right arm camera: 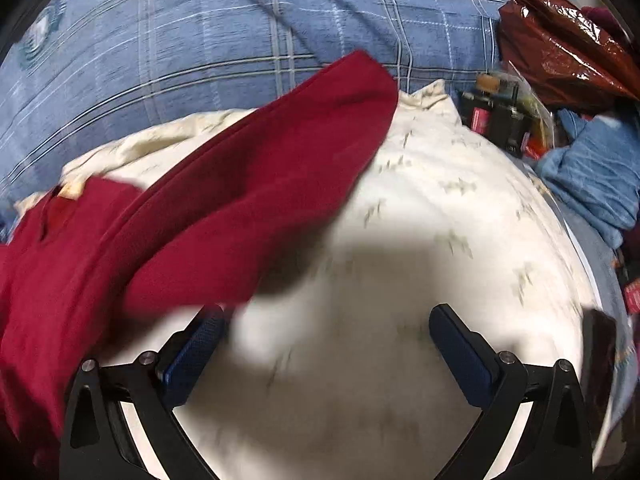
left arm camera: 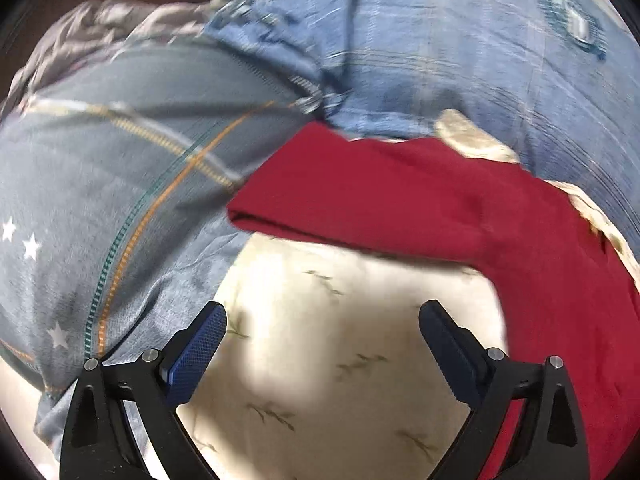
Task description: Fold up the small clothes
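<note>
Red garment on cream leaf-print sheet.
Soft knit, long axis near-left to far-right; left gripper and right gripper spread, empty.

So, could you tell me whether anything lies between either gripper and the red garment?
Nothing visible does. The left gripper is open over bare cream sheet, with the red garment just ahead and to its right. The right gripper is open too, the garment's edge overlapping its left finger.
</note>
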{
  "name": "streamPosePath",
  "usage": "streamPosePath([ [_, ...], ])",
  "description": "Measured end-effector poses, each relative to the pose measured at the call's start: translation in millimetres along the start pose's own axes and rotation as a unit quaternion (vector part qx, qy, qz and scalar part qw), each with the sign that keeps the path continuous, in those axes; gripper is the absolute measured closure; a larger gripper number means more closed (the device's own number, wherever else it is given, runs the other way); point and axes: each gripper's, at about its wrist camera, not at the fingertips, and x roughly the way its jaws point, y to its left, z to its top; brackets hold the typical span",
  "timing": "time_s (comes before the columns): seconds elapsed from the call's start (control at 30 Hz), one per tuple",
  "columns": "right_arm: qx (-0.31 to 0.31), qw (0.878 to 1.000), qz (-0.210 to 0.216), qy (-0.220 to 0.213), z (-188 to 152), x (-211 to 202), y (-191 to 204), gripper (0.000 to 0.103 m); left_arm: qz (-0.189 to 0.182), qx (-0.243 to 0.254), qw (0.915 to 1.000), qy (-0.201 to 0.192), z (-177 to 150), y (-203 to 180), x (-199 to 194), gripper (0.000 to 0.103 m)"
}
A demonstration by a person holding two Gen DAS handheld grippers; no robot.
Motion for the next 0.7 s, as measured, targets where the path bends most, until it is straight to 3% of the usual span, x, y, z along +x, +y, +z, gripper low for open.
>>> streamPosePath([
  [0.07,-0.011,1.000,0.005,-0.015,-14.4,-27.2,6.5,0.000,-0.009,0.018,0.9997,-0.014,-4.6,-8.8,-12.2,0.006],
  [0.23,-0.039,0.995,0.069,-0.055,-40.1,-108.2,42.0,0.000,-0.026,0.039,0.9988,-0.012,-11.2,-23.7,-30.3,0.008],
  [0.33,-0.057,0.991,0.108,-0.059,-40.8,-134.8,69.9,0.000,-0.039,0.056,0.9975,-0.016,-2.0,-39.5,-43.4,0.008],
  [0.5,-0.080,0.981,0.162,-0.074,-38.9,-144.7,126.6,0.000,-0.069,0.076,0.9944,-0.025,12.5,-60.0,-59.2,0.008],
  [0.7,-0.081,0.975,0.200,-0.058,-36.5,-114.5,183.0,0.000,-0.084,0.088,0.9921,-0.032,19.4,-73.5,-52.1,0.008],
])
